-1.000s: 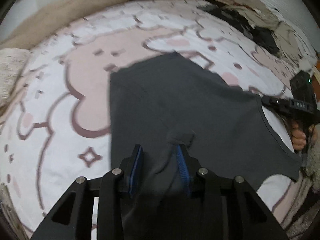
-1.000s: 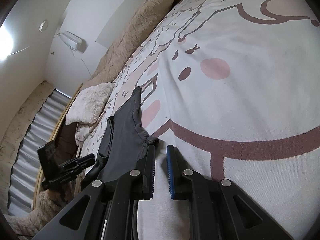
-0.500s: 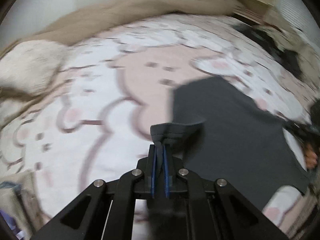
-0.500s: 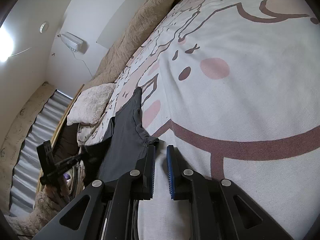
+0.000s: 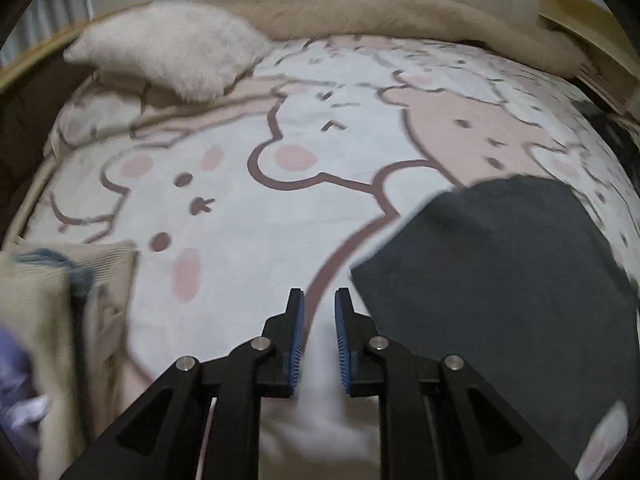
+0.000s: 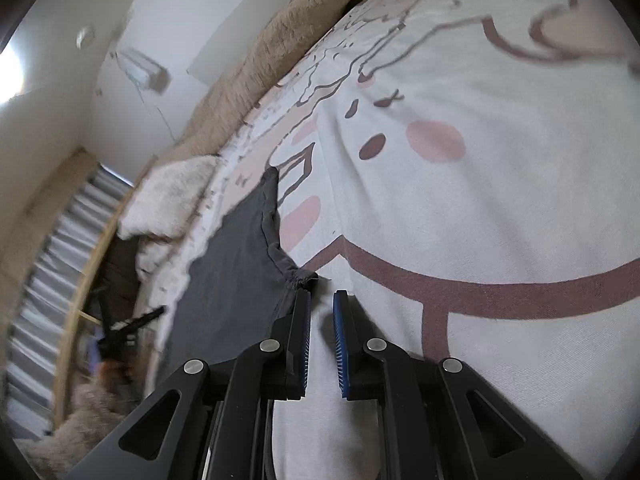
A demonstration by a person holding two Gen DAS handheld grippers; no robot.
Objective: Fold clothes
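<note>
At far left a beige folded pile [image 5: 44,320] lies on the cartoon-print bedspread [image 5: 240,216]. The left gripper [image 5: 319,304] hangs over bare bedspread, jaws slightly parted, holding nothing. The dark grey garment [image 5: 504,280] lies flat to its right. The right gripper [image 6: 321,304], slightly parted and empty, sits just beside the garment's bunched corner.

Dk grey garment [image 5: 500,280]; white/pink bedsheet [image 5: 240,248] w/ brown cartoon outlines; beige fuzzy blanket [image 5: 380,12].
</note>
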